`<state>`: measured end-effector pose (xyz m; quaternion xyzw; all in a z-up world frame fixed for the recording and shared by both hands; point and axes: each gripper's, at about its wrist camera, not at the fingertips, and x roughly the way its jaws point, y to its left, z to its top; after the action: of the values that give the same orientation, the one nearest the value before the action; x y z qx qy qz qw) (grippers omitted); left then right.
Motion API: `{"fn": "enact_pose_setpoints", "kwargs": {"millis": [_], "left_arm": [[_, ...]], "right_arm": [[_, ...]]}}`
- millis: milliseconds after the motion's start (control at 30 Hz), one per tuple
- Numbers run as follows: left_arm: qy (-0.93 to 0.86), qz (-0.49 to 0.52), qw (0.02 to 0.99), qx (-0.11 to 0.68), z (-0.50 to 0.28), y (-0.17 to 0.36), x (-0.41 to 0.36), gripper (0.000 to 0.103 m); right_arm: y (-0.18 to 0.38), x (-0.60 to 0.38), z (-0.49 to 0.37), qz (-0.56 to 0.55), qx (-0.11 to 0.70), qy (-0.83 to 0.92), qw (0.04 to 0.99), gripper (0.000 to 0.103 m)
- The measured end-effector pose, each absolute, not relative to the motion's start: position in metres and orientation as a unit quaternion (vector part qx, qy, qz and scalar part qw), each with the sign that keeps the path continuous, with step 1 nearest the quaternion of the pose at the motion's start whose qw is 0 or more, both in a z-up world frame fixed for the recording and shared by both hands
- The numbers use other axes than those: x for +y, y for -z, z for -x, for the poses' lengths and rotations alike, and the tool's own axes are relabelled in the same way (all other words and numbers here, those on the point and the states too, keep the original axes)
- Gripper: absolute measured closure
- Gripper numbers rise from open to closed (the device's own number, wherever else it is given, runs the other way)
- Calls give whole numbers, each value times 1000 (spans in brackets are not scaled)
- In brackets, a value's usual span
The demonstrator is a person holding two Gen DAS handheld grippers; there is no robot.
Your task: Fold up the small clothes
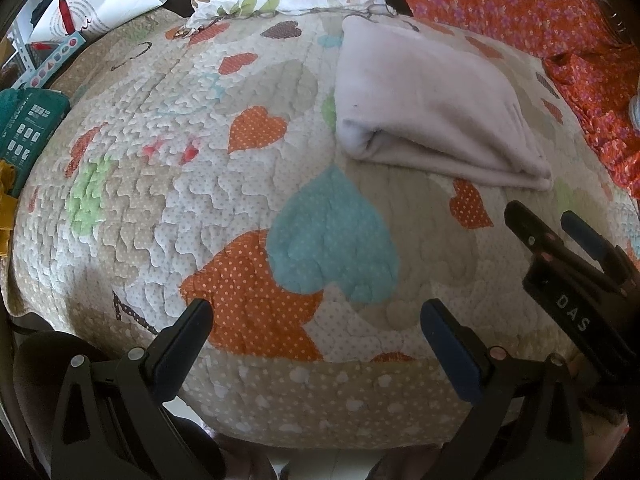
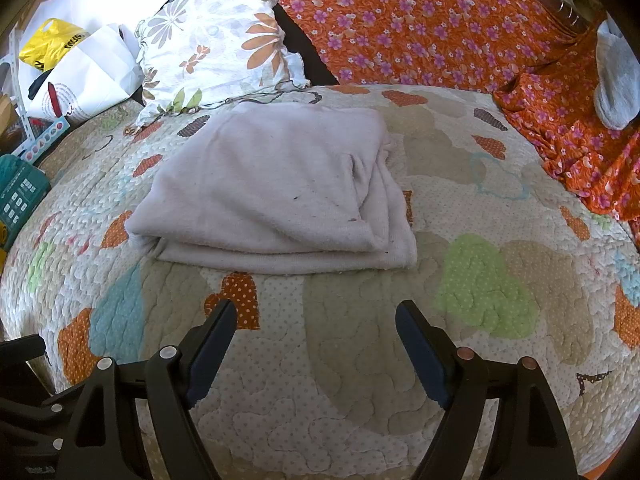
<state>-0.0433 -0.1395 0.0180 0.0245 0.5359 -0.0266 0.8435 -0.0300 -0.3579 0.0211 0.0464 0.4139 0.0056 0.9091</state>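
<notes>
A pale lilac garment (image 2: 276, 192) lies folded into a thick rectangle on the heart-patterned quilt (image 2: 480, 280). It also shows in the left wrist view (image 1: 432, 108), far right of centre. My right gripper (image 2: 316, 312) is open and empty, hovering over the quilt just in front of the folded garment. My left gripper (image 1: 316, 312) is open and empty over a blue heart patch, well to the left and in front of the garment. The right gripper also shows in the left wrist view (image 1: 548, 216) at the right edge, jaws apart.
An orange floral cloth (image 2: 420, 28) covers the back right, with a grey sock (image 2: 616, 76) on it. A floral pillow (image 2: 220, 40) lies behind the garment. White and yellow bags (image 2: 72, 60) and a teal box (image 2: 20, 196) sit at the left.
</notes>
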Motion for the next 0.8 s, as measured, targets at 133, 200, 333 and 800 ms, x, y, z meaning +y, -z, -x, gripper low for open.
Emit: {"fn": "enact_pose_setpoints", "kwargs": {"millis": [133,200,333,800], "left_arm": [[28,-24,843,536,42,-17,-139,0],[30,-22,843,537,40,-16,-138,0],[34,-11,840,541,35,-12,-137,0],[47,29,832,552,11,-2,-130,0]], "right_arm": [[-21,-358,30,-46,414,-5,909,17],[-21,-358,30,-46,414,-5,909,17],[-21,-358,30,-44,415,-3,909,17],[-22,-366,30,-42,409,21,911,17]]}}
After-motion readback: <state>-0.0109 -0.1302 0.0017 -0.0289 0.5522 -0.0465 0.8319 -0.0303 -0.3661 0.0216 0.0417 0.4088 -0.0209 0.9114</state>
